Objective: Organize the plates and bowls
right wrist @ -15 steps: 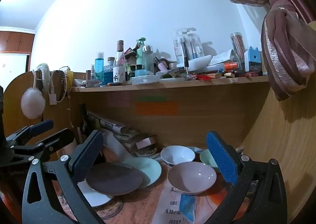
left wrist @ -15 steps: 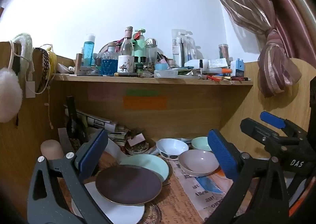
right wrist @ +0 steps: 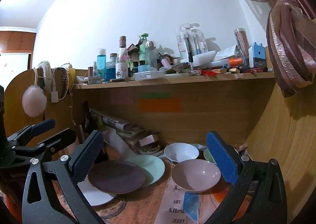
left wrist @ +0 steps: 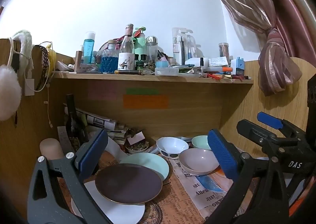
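The brown plate [left wrist: 128,184] is overlapped onto the mint plate [left wrist: 150,162]; right of it the pink bowl [left wrist: 197,161] is set. Both the left gripper [left wrist: 158,156] and the right gripper [right wrist: 156,156] are held wide open, empty.

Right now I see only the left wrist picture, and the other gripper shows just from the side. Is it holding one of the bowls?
Observer: No. The right gripper is wide open and empty; the pink bowl sits on the desk ahead of it, untouched.
Operator: Is there anything further left that I miss?
Observer: Yes. Past the desk's side panel, wooden cupboard doors show high up in the room.
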Demonstrator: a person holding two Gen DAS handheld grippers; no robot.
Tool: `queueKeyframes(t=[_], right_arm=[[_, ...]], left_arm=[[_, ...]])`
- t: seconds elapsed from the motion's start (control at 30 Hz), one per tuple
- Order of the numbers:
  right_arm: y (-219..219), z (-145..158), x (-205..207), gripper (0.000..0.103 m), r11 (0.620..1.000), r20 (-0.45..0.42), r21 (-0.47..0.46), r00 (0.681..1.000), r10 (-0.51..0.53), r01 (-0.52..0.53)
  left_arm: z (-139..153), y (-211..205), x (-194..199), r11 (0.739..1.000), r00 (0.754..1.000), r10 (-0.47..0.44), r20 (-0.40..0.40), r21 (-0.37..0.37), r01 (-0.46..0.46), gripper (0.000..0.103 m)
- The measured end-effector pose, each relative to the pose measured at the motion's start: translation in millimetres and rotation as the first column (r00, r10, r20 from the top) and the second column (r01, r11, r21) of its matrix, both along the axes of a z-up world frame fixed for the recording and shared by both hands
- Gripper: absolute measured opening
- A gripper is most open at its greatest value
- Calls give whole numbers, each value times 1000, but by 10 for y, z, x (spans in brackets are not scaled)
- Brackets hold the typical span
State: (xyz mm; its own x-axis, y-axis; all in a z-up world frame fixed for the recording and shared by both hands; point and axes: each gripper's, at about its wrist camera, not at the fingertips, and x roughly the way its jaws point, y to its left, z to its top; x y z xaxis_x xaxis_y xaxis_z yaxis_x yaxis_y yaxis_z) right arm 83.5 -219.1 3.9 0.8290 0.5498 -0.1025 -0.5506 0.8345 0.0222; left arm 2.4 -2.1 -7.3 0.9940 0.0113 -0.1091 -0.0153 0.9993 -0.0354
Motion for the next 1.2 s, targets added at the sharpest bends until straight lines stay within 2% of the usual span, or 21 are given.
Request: queueKeyframes(t=[1.2], right_arm=[[-32, -11, 29, 103, 1000, -17, 16, 1000, -5, 5]], left_arm=[[0, 18, 18, 1000, 1000, 8, -6, 5, -8, 103]])
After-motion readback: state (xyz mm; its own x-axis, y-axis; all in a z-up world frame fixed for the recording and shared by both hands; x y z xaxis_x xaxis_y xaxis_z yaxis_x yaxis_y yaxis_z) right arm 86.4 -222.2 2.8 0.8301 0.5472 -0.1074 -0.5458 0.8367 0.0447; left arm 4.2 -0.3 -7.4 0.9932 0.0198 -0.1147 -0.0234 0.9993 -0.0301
